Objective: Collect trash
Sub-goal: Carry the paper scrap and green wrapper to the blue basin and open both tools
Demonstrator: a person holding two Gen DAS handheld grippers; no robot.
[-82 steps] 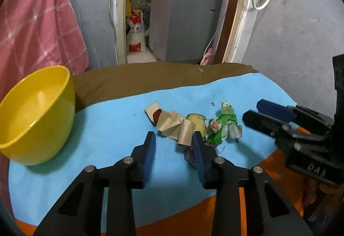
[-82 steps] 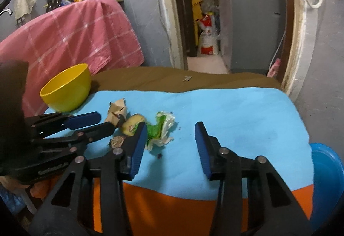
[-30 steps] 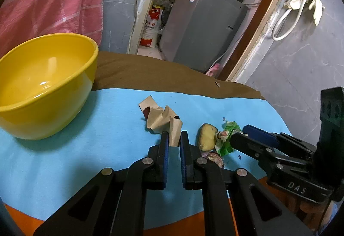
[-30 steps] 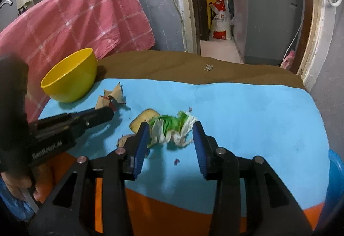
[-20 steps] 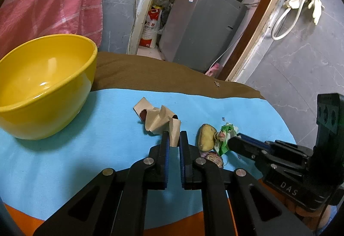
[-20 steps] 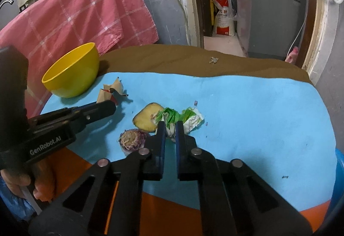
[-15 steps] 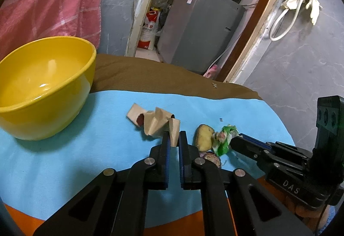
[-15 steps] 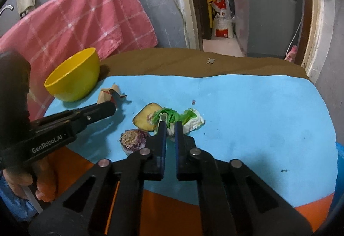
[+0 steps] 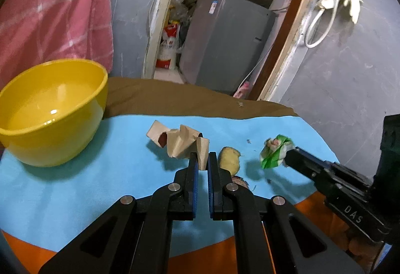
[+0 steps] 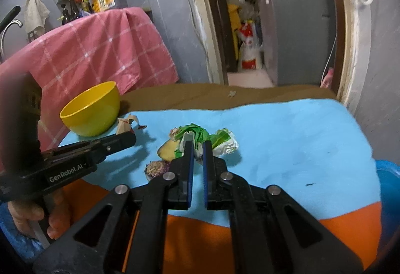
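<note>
Left tongs [image 9: 202,159]: we are pinching one end of the crumpled brown paper [image 9: 178,140], pads pressed onto its near flap; the rest of it is hanging out in front, just clear of the blue mat [image 9: 100,174].
Right tongs [image 10: 197,149]: we are clamping the green-and-white wrapper [image 10: 217,140] — the jaws have just been closing, and the wad is bunching between them.
Where the trash is: on the covered surface we are also seeing a yellowish peel piece [image 9: 228,157] just beside the left tongs, and a purplish scrap [image 10: 156,167] near the right tongs. The yellow bowl [image 9: 52,109] is standing to the left, apart from the pile, looking empty.
Handling, paper: we are judging it light and springy — creased folds, likely to tear or slip if held only by a thin edge, so a thicker fold is the better hold.
Handling, wrapper: we are judging it soft, thin and perhaps slick; the bunched middle is the safer place to pinch.
Handling, peel and scrap: probably limp and low to the mat, needing a pinch from above.
Left view only: it is showing the wrapper raised off the mat at the tip of the other tongs, with a shadow beneath it.
Right view only: it is showing a hand [image 10: 37,219] gripping the left handle, and the purplish scrap whole, which the left view is half hiding.
</note>
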